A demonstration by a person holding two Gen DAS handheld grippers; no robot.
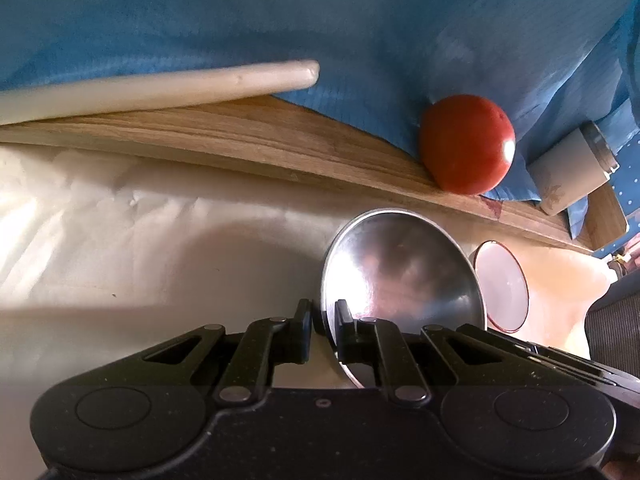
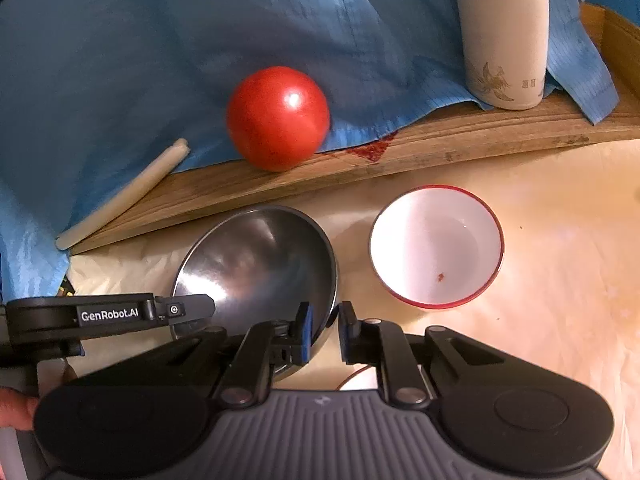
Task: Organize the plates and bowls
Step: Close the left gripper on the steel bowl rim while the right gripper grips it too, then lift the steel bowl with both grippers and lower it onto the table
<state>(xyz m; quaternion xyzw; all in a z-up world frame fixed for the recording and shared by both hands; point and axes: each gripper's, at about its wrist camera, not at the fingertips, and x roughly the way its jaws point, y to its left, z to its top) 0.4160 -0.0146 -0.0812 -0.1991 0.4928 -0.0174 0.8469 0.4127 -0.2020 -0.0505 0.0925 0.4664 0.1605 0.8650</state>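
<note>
A shiny steel bowl sits on the cream table cover, also in the right wrist view. My left gripper is shut on its rim, one finger inside and one outside. My right gripper straddles the bowl's opposite rim with its jaws narrowly apart; whether the pads touch the rim is unclear. The left gripper also shows in the right wrist view. A white bowl with a red rim stands just right of the steel bowl, empty; it also shows in the left wrist view.
A raised wooden ledge runs behind the bowls, draped with blue cloth. On it sit a red tomato, a white rod and a cream flask with a metal cap. A red-rimmed plate edge peeks under my right gripper.
</note>
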